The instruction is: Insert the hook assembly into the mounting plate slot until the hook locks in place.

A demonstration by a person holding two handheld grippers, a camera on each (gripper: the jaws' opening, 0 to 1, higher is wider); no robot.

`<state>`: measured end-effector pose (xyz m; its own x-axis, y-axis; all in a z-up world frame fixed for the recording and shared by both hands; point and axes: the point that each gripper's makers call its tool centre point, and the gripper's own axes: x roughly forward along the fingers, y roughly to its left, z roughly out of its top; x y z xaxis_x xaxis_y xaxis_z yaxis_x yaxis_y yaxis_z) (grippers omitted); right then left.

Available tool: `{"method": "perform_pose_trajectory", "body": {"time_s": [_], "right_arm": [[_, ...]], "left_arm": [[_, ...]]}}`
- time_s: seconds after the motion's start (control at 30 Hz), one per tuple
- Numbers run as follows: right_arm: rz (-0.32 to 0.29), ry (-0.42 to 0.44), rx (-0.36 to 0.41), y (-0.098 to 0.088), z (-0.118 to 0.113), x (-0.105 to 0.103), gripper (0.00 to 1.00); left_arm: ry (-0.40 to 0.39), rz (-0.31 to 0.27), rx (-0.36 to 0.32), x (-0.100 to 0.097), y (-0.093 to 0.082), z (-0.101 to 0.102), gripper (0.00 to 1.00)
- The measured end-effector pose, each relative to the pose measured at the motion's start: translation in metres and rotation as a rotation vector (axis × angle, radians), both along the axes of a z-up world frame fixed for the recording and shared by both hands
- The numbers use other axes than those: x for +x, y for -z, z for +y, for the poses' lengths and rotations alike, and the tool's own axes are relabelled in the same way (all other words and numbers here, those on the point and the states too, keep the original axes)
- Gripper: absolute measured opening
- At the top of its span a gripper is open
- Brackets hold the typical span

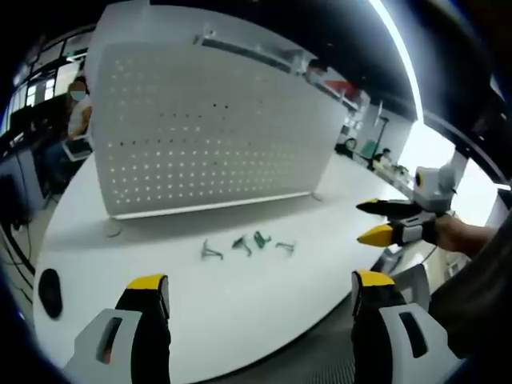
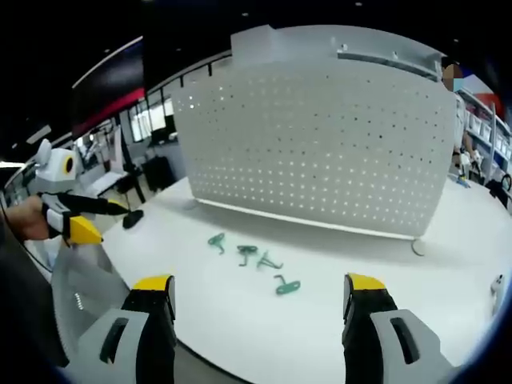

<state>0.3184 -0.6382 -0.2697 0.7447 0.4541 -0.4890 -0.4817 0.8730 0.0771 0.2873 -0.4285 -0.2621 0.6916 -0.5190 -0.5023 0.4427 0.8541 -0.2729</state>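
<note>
Both tools (image 1: 260,292) (image 2: 260,292) are hovering spread, empty | hooks (image 2: 250,258) are lying ahead on bench (image 2: 336,320) | pegboard (image 2: 320,152) is standing behind them.

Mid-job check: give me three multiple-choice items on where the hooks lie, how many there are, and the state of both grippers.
1. The small green metal hooks lie:
A. on the white table, before the white perforated pegboard panel
B. hung on the panel
C. in a gripper

2. Hooks seen:
A. one
B. four
C. nine

3. The left gripper and right gripper are:
A. both shut on hooks
B. both open, empty
C. one shut

A: they rest loose on the tabletop. B: four separate pieces. B: jaws wide apart, nothing between.
</note>
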Motion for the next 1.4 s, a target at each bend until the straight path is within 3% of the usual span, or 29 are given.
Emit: {"method": "perform_pose_trajectory", "body": {"time_s": [1.4], "right_arm": [[0.017,-0.001,-0.004,0.0054,-0.0007,-0.0015,0.87]], "left_arm": [[0.016,0.011,-0.002,-0.0001,0.0097,-0.0033,0.96]]}}
